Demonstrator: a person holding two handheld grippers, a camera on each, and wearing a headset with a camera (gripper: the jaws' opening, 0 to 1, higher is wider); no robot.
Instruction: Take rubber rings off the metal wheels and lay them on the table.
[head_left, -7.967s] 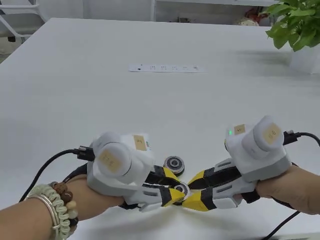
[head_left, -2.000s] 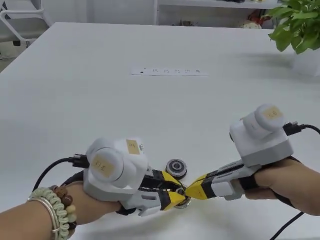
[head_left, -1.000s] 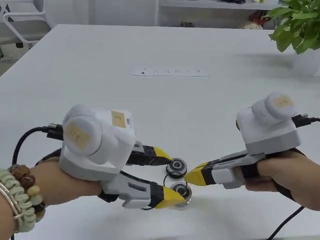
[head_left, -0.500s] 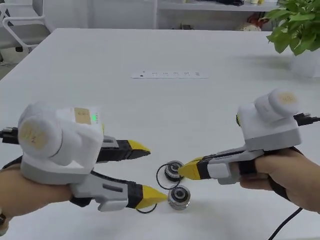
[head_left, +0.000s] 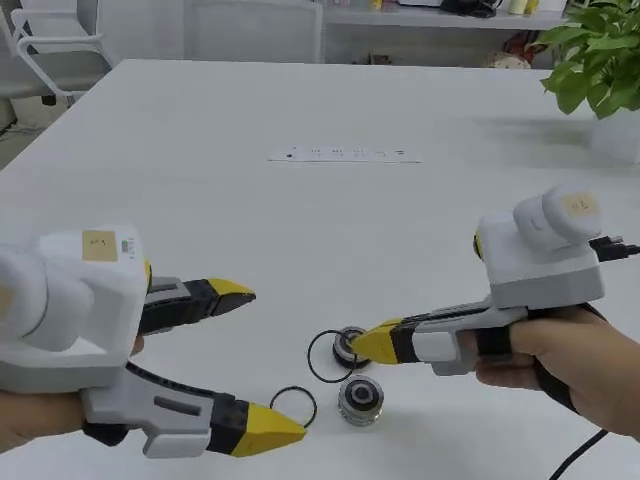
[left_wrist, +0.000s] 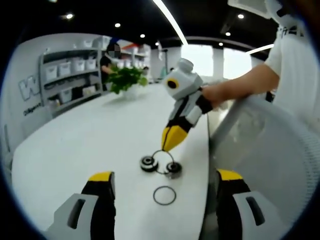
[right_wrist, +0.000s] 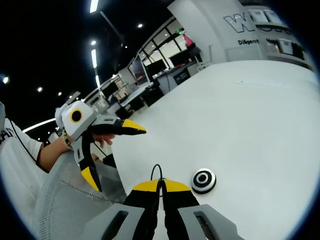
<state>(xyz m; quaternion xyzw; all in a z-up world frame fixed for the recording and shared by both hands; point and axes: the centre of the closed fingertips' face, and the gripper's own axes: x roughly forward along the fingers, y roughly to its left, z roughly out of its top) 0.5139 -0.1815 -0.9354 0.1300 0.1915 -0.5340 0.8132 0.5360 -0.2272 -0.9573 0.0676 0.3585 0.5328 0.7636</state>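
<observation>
Two metal wheels lie near the table's front edge: one (head_left: 349, 338) behind my right gripper's tip, the other (head_left: 360, 397) closer to me. My right gripper (head_left: 360, 345) is shut on a thin black rubber ring (head_left: 310, 358) that loops out beside the farther wheel; in the right gripper view the ring (right_wrist: 156, 172) rises from between the shut jaws, with a wheel (right_wrist: 203, 180) to their right. A second ring (head_left: 315, 404) lies loose on the table, also seen as a ring (left_wrist: 164, 195) ahead of my left gripper (head_left: 260, 360), which is open and holds nothing.
A white power strip (head_left: 345, 155) lies flat at the middle of the white table (head_left: 200, 180). A potted plant (head_left: 600, 60) stands at the far right corner. A chair (head_left: 40, 60) stands off the far left edge.
My left gripper has drawn back to the left, away from the wheels, staying open. The loose ring now lies apart from it. The right gripper has kept its place, still shut on its ring.
</observation>
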